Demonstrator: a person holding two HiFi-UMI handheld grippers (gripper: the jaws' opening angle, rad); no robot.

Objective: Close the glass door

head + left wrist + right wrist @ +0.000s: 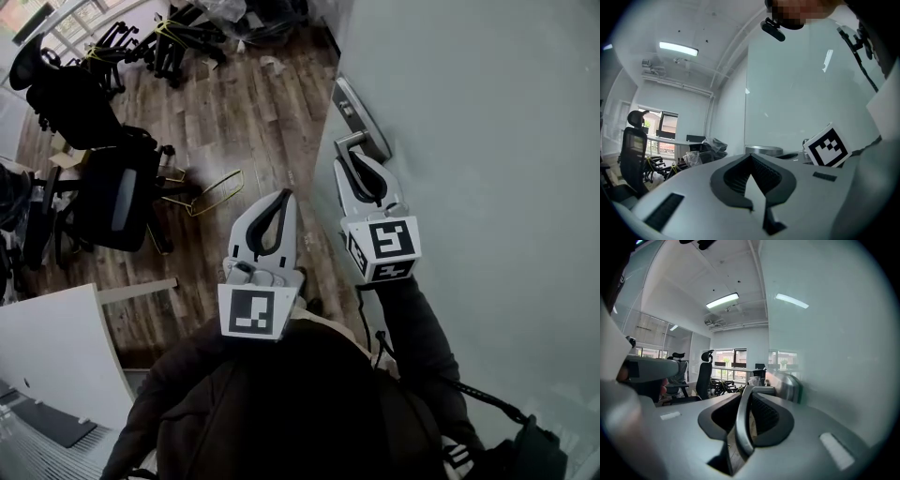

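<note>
Along the right edge of the head view stands the frosted glass door (487, 112), its free edge running down toward the person's dark sleeve (422, 337). Left of the door the wooden floor (234, 112) spreads out, with black office chairs (103, 187) crowded at its far left edge and a bent yellow wire frame (214, 192) lying near them. A white desk (56, 347) fills the lower left corner.

The right gripper (352, 150) is pressed close against the door's edge. Its jaws are clamped on the metal door handle (742, 427), whose curved lever runs up between the dark pads. The left gripper (286, 195) hangs over the floor just beside the right one, apart from the door. Its jaws are drawn together at the tips with nothing between them.
</note>
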